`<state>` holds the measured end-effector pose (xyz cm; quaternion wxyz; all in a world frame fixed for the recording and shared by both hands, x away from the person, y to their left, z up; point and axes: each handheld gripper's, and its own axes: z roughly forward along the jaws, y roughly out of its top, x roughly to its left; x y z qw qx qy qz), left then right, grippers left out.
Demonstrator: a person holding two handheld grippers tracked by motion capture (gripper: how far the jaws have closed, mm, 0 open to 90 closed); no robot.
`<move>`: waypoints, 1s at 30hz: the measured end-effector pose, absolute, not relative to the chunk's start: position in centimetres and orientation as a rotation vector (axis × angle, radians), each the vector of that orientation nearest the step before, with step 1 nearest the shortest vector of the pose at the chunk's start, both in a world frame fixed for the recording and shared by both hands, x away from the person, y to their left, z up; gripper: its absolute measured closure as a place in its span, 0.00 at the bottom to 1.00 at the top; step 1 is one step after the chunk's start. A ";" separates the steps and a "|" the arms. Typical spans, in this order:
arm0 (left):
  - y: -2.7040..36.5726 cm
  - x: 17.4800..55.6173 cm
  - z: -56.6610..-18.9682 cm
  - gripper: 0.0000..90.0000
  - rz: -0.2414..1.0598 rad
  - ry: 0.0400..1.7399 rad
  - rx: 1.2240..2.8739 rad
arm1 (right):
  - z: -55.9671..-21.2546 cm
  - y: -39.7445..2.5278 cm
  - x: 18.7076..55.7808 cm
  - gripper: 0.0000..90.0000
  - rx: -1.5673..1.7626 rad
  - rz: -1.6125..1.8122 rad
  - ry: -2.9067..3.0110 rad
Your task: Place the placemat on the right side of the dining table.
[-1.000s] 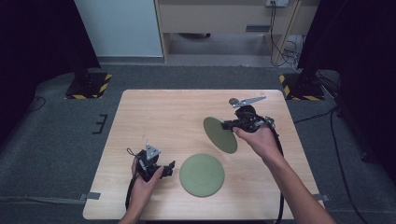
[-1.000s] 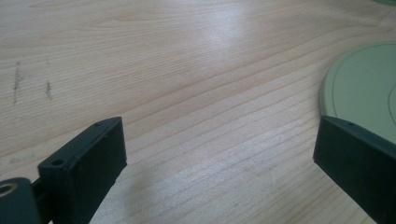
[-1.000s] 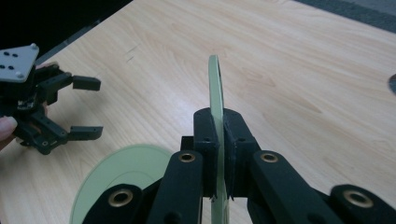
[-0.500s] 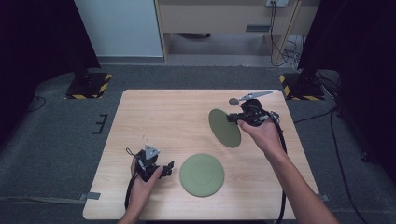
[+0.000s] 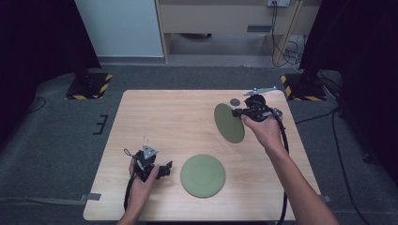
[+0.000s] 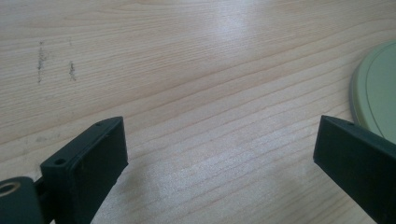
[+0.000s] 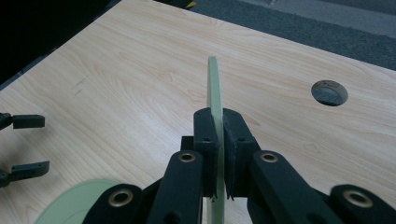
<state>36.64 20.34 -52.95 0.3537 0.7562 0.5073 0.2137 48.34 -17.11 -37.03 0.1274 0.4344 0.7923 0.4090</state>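
Raised plate (image 5: 229, 123) shifted beyond flat plate (image 5: 203, 175).

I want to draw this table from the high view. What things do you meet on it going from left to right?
Left gripper in the person's hand, jaws open → green plate lying flat → green plate held up on edge → right gripper clamped on that plate's rim.

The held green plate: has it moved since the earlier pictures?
Yes. The held green plate, clamped in the right gripper, has travelled farther from the person, toward the round table hole.
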 end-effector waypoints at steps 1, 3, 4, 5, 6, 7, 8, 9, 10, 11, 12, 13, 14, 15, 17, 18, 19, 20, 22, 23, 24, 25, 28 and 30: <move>20.3 36.7 -53.0 0.03 0.553 1.314 1.956 | -37.0 -17.2 48.4 0.96 1.272 1.189 2.304; 20.3 36.7 -53.0 0.03 0.552 1.313 1.959 | -37.1 -17.4 48.5 0.96 1.273 1.180 2.298; 20.3 36.7 -53.0 0.03 0.552 1.313 1.959 | -37.1 -17.4 48.6 0.96 1.282 1.179 2.293; 20.3 36.7 -53.0 0.03 0.553 1.312 1.960 | -37.1 -17.4 48.6 0.96 1.282 1.179 2.293; 20.3 36.7 -53.0 0.03 0.554 1.311 1.966 | -37.1 -17.6 48.8 0.96 1.292 1.175 2.283; 20.3 36.7 -53.0 0.03 0.555 1.313 1.969 | -37.2 -17.7 48.9 0.96 1.295 1.176 2.279; 20.3 36.7 -53.1 0.03 0.558 1.317 1.970 | -37.2 -17.8 49.0 0.96 1.301 1.175 2.275; 20.3 36.7 -53.1 0.03 0.558 1.317 1.970 | -37.2 -17.8 49.0 0.96 1.301 1.175 2.275; 20.3 36.7 -53.1 0.03 0.562 1.324 1.970 | -37.3 -18.0 49.2 0.96 1.316 1.168 2.269; 20.3 36.7 -53.1 0.03 0.562 1.324 1.970 | -37.3 -18.0 49.2 0.96 1.316 1.168 2.269; 20.4 36.8 -53.1 0.03 0.562 1.327 1.971 | -37.4 -18.1 49.3 0.96 1.315 1.167 2.264; 20.4 36.8 -53.1 0.03 0.562 1.329 1.972 | -37.4 -18.2 49.3 0.96 1.327 1.166 2.260; 20.4 36.8 -53.1 0.03 0.562 1.331 1.972 | -37.4 -18.3 49.4 0.96 1.333 1.165 2.255; 20.4 36.8 -53.2 0.03 0.560 1.333 1.972 | -37.4 -18.4 49.4 0.96 1.333 1.164 2.251; 20.4 36.7 -53.2 0.03 0.559 1.334 1.971 | -37.3 -18.7 49.6 0.96 1.341 1.158 2.242; 20.4 36.7 -53.2 0.03 0.559 1.334 1.972 | -37.2 -18.9 49.6 0.96 1.346 1.157 2.232; 20.4 36.8 -53.2 0.03 0.558 1.334 1.973 | -37.2 -18.9 49.6 0.96 1.346 1.157 2.232; 20.4 36.8 -53.2 0.03 0.558 1.335 1.975 | -37.1 -19.2 49.7 0.96 1.352 1.153 2.223; 20.5 36.8 -53.3 0.03 0.556 1.341 1.976 | -37.0 -19.5 49.8 0.96 1.359 1.152 2.213; 20.5 36.8 -53.3 0.03 0.556 1.341 1.976 | -37.0 -19.5 49.8 0.96 1.359 1.152 2.213; 20.5 36.8 -53.3 0.03 0.561 1.344 1.977 | -36.9 -19.9 50.0 0.96 1.373 1.151 2.197; 20.5 36.8 -53.3 0.03 0.562 1.345 1.977 | -36.9 -20.0 50.0 0.96 1.377 1.153 2.194; 20.6 36.8 -53.3 0.03 0.563 1.348 1.974 | -37.0 -20.5 50.2 0.96 1.390 1.148 2.182; 20.6 36.8 -53.3 0.03 0.564 1.350 1.974 | -37.1 -20.5 50.2 0.96 1.396 1.145 2.176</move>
